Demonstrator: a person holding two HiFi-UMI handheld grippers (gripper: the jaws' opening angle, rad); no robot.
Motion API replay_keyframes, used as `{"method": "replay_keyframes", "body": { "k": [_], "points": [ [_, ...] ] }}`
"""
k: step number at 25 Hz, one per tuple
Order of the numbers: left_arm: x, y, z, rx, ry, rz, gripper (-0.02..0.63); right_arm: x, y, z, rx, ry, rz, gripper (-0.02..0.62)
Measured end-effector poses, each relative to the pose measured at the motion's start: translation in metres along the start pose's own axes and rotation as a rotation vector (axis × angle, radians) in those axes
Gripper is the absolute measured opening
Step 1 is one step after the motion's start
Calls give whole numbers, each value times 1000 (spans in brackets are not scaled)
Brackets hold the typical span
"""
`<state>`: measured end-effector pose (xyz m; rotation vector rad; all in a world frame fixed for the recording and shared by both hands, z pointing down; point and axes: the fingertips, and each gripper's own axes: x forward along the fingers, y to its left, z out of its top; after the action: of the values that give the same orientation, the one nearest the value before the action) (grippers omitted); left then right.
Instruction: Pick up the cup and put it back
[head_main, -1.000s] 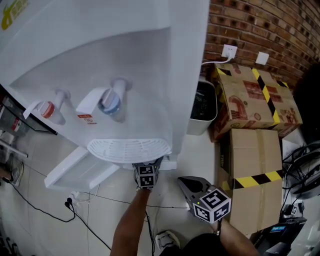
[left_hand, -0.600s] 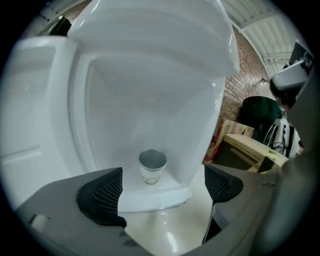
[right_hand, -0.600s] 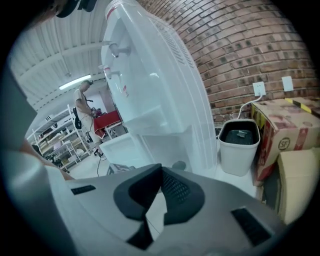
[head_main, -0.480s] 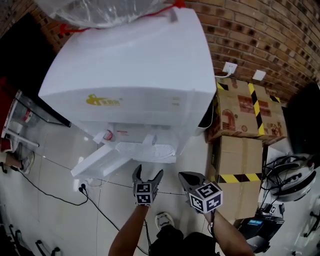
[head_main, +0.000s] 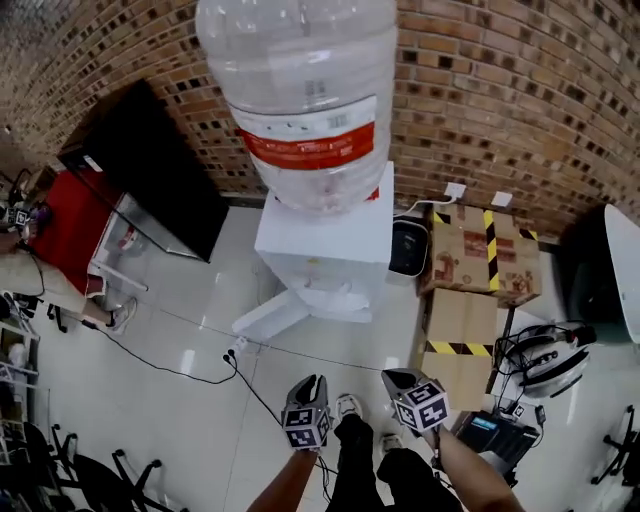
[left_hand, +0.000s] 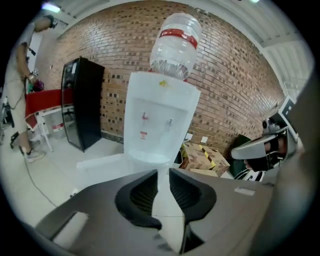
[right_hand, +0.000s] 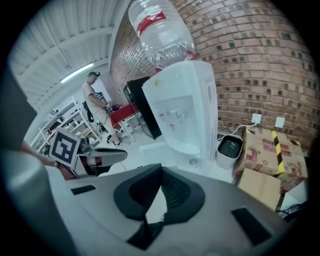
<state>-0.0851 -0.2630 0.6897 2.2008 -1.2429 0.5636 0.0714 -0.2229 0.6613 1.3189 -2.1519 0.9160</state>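
Closing on nothing, the left gripper (left_hand: 161, 172) shows only a narrow slit between its dark ribbed jaws, with floor and the white water dispenser (left_hand: 157, 120) seen through it. The right gripper (right_hand: 161, 171) has its jaws pressed together at the tips, and it too is empty. In the head view both grippers are held low and side by side, just ahead of the person's shoes (head_main: 346, 405). They point toward the dispenser and sit well apart from it. The bare forearms (head_main: 285, 485) run back to the bottom edge and are cut off there. Each gripper carries a marker cube (head_main: 305, 427) of black and white squares.

The upturned bottle (head_main: 305, 90) on top of the dispenser wears a red band (head_main: 310, 147) with white print too small to read. A yellow logo (left_hand: 162, 83) on the dispenser's front is illegible, as is the small sticker (left_hand: 143, 135) under the taps. The cardboard boxes (head_main: 462, 262) carry yellow-and-black tape and blurred red print.

A small pale round thing (right_hand: 193, 162) stands at the dispenser's foot, near the dark bin (right_hand: 230, 148). It may be the cup, but it is too small to be sure.
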Motion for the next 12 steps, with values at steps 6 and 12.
{"method": "replay_keyframes", "body": {
  "k": [6,12],
  "points": [
    [-138,-60,45,-40,-25,34,0,-118,52,38,-119,-32,24,8],
    [-224,-127,97,-24,-166,13,0,-201,91,72,-219,-121,65,9]
  ]
}}
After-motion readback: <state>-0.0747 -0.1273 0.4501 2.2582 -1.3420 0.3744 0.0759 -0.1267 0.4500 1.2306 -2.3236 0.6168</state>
